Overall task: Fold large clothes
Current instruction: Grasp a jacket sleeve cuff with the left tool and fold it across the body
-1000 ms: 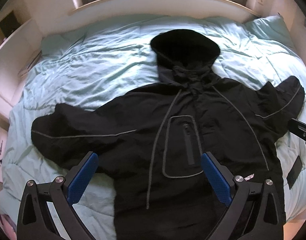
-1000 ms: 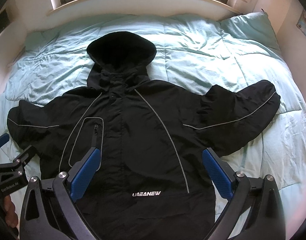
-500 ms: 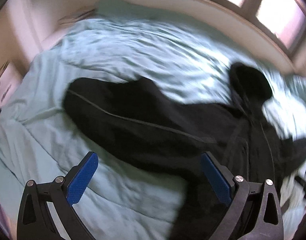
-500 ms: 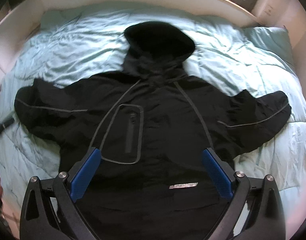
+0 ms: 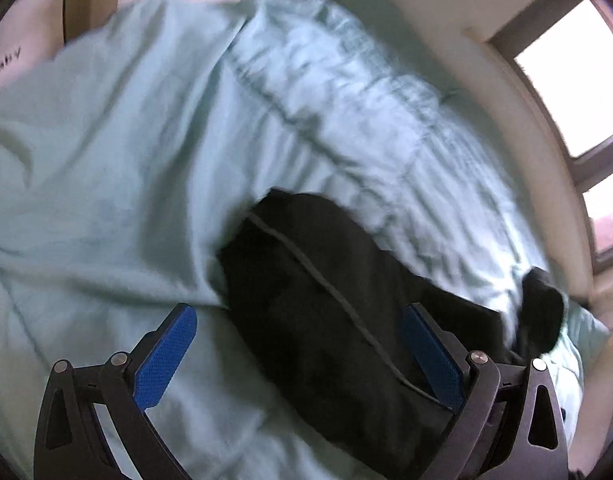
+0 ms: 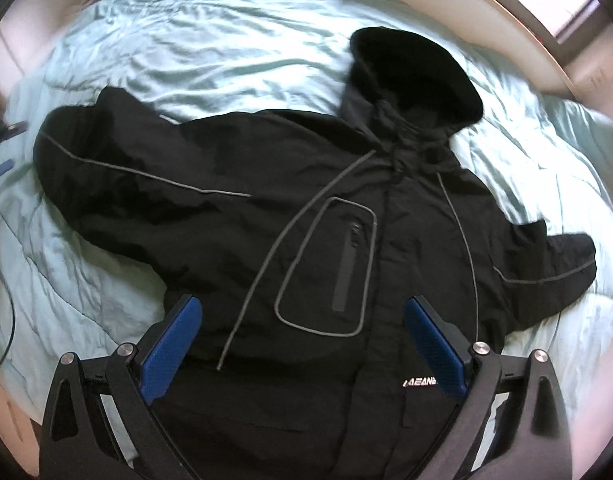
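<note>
The black hooded jacket (image 6: 306, 216) lies flat, front side up, across the middle of the right wrist view, spread over a pale green duvet (image 6: 210, 40) that fills the bed. Its hood (image 6: 414, 76) points to the upper right of that frame, one sleeve (image 6: 118, 172) reaches out toward the left edge and the other sleeve (image 6: 554, 264) toward the right edge, and grey piping runs along both sleeves and around a zipped chest pocket (image 6: 330, 268) near the centre. A white logo (image 6: 420, 382) sits low on the jacket front, partly covered by a blue finger pad. The right gripper (image 6: 302, 340) hovers over the lower front of the jacket at the bottom of the frame, its blue-padded fingers (image 6: 170, 344) spread wide with nothing between them. In the blurred left wrist view, the cuff end of one sleeve (image 5: 306, 280) lies at centre frame on the duvet (image 5: 126, 160), and the left gripper (image 5: 298, 360) hangs above it at the bottom, fingers wide apart and gripping nothing. The left gripper also shows small at the far left edge of the right wrist view (image 6: 2, 148). A window (image 5: 566, 92) brightens the upper right.
</note>
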The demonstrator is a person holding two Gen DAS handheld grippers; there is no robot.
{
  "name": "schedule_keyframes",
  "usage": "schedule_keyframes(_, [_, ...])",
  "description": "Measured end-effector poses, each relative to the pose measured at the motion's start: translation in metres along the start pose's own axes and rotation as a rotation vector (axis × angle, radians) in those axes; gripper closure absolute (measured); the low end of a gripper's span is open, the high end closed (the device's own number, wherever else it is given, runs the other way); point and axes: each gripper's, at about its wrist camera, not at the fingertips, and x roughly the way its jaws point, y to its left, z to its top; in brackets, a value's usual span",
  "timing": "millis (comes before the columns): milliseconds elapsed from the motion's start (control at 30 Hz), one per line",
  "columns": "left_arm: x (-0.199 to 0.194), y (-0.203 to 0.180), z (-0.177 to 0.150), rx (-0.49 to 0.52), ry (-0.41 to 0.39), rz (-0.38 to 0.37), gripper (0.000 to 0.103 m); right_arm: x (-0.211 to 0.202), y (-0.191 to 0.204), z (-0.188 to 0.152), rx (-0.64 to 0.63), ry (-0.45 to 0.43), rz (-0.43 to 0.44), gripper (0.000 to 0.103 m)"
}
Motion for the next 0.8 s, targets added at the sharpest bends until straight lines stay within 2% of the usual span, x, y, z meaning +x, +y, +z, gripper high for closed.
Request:
schedule_keyframes(133, [0.034,0.012,0.003,-0.055,0.032,0.034,0.005,0.011,0.011,0.009,-0.035,0.03,-0.006,0.001])
schedule_keyframes(200, [0.044,0.016,0.005,-0.074,0.031,0.021,0.006,0.017,0.014,0.012,-0.043,0.041,-0.007,0.001])
schedule_keyframes(233, [0.047,0.015,0.005,-0.073,0.029,0.016,0.013,0.02,0.016,0.014,-0.045,0.046,-0.006,0.001])
schedule_keyframes(267, [0.05,0.012,0.005,-0.062,0.031,0.006,0.037,0.022,0.016,0.015,-0.047,0.047,-0.006,0.001])
schedule_keyframes(300, [0.051,0.01,0.006,-0.052,0.036,0.0,0.047,0.025,0.017,0.017,-0.048,0.052,-0.005,0.001])
schedule_keyframes(367, [0.039,0.002,0.006,-0.019,-0.017,0.019,0.071,0.029,0.019,0.019,-0.047,0.058,0.001,0.001])
schedule_keyframes(467, [-0.014,-0.001,-0.006,-0.028,-0.138,0.007,0.077,0.034,0.021,0.024,-0.049,0.043,0.013,0.001])
schedule_keyframes(567, [-0.055,0.008,-0.025,-0.093,-0.203,0.01,0.077,0.042,0.022,0.035,-0.037,-0.014,0.061,0.001])
schedule_keyframes(600, [-0.058,0.012,-0.031,-0.108,-0.204,0.025,0.077,0.05,0.022,0.04,-0.027,-0.035,0.072,0.001])
schedule_keyframes(633, [-0.057,0.016,-0.038,-0.123,-0.188,0.073,0.077,0.06,0.023,0.044,-0.021,-0.051,0.08,0.001])
schedule_keyframes(667, [-0.049,0.019,-0.045,-0.121,-0.163,0.131,0.078,0.07,0.026,0.048,-0.015,-0.049,0.076,0.001])
schedule_keyframes(733, [-0.033,0.027,-0.053,-0.127,-0.114,0.19,0.081,0.097,0.028,0.053,0.004,-0.034,0.071,0.002])
schedule_keyframes(800, [-0.031,0.028,-0.056,-0.131,-0.114,0.174,0.083,0.131,0.029,0.055,0.026,0.003,0.058,0.003])
